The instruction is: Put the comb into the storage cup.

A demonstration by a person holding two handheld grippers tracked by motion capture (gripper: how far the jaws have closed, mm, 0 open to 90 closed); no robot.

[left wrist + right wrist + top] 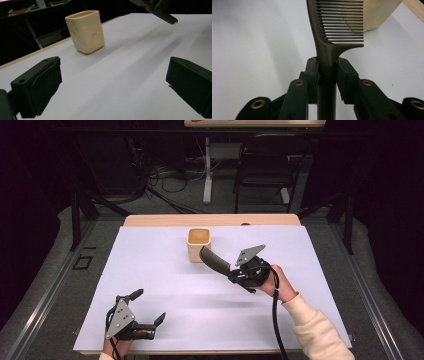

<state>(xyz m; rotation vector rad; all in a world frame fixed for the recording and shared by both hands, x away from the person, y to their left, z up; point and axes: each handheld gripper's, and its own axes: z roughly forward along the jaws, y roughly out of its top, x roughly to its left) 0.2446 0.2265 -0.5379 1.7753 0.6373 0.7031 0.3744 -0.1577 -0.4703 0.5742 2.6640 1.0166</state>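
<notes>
Because the right gripper (327, 72) clamps the comb (337, 27) at the neck, where the handle meets the teeth, the toothed end stays free in front of the jaws and the handle runs back between them. This grip looks chosen so that the comb can go tip first into the cup (199, 244). In the high view the comb (215, 260) is in the air, slanted, and its far end is just beside the near wall of the cup, a little lower than the rim as far as one can judge. It is not yet inside. Whether it touches the wall cannot be told from these views.

The cup stands upright on the white sheet (165, 290), near the far edge, with its mouth open upward, so it is ready to receive the comb. In the left gripper view the cup (85, 32) shows round dents on its side, and the comb tip (170, 19) hangs at the top right, well apart from it.

The left gripper (146, 308) rests low at the near left corner of the sheet, far from the cup. Its jaws stand wide apart with nothing between them; it seems to wait and takes no part in the work.

Counted: one comb, one cup, one white sheet, two grippers. A wooden table (210, 220) edge shows beyond the sheet.
</notes>
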